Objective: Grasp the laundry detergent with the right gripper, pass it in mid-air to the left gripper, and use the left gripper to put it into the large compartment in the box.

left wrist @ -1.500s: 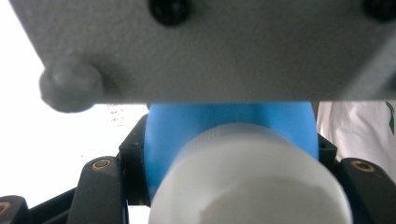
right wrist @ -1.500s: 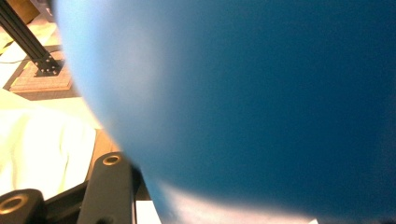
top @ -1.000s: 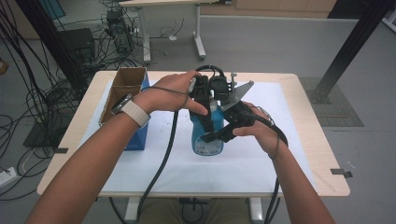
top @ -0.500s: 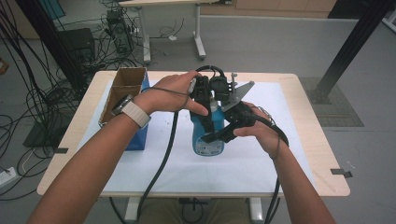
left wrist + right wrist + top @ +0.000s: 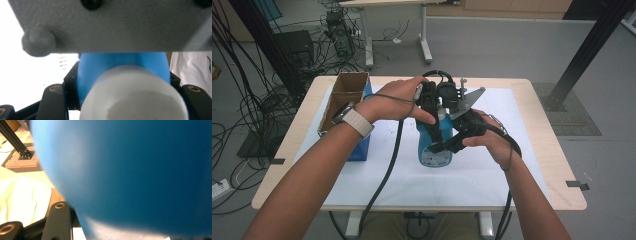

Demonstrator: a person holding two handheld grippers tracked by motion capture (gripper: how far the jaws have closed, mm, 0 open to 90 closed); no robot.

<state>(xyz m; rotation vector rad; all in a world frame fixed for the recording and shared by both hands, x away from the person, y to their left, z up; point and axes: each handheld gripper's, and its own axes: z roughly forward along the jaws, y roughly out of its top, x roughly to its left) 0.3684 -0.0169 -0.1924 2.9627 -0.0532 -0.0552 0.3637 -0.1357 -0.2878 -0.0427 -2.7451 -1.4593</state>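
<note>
The wooden table (image 5: 552, 165) stretched before you under a white sheet (image 5: 492, 175), with an open cardboard box (image 5: 343, 97) standing on a blue box at its left side. Near the middle of the sheet stood a blue bottle (image 5: 435, 147), upright, its label facing you. You had both grippers crowded onto it. Your left hand (image 5: 399, 100) reached across from the left and held the left gripper (image 5: 432, 107) over the top of the bottle; in the left gripper view its black jaws flanked the blue bottle (image 5: 120, 65) just below the white cap (image 5: 132, 95), closed against its neck. Your right hand (image 5: 492, 142) held the right gripper (image 5: 447, 145) low against the bottle's side; in the right gripper view the blue wall (image 5: 135, 175) pressed right up to the lens, so I cannot tell whether those jaws were clamped or parted. Black cables trailed from both grippers toward you.
</note>
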